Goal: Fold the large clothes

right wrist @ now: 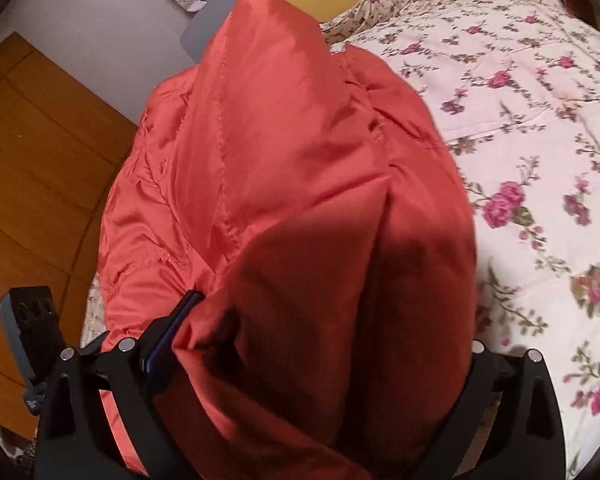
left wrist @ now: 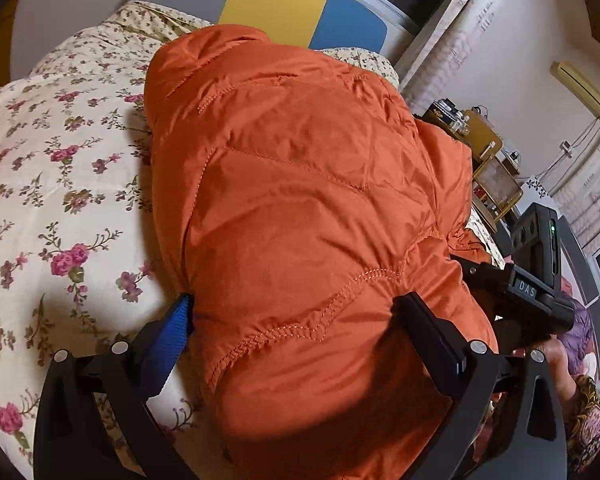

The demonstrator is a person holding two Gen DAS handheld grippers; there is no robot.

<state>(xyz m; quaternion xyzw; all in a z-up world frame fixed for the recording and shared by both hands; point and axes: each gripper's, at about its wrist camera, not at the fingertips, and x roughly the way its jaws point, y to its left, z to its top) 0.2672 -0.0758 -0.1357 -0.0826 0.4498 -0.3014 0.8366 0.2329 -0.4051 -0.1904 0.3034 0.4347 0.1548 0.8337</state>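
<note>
An orange quilted puffer jacket (left wrist: 300,200) lies bunched on a floral bed cover (left wrist: 60,168). My left gripper (left wrist: 296,312) has its jaws spread wide around a thick fold of the jacket, with the blue-padded left finger (left wrist: 176,332) and the black right finger (left wrist: 432,328) pressing its sides. In the right wrist view the same jacket (right wrist: 300,200) fills the middle. My right gripper (right wrist: 324,328) holds a thick bundle of it between wide-set jaws; its left finger (right wrist: 172,332) shows and its right finger is hidden by cloth. The right gripper's body (left wrist: 532,292) shows in the left wrist view.
The floral bed cover (right wrist: 520,160) spreads to the right in the right wrist view. A wooden floor (right wrist: 40,160) lies to the left of the bed. A yellow and blue headboard (left wrist: 300,8) stands behind. Cluttered shelves (left wrist: 488,160) stand at the right.
</note>
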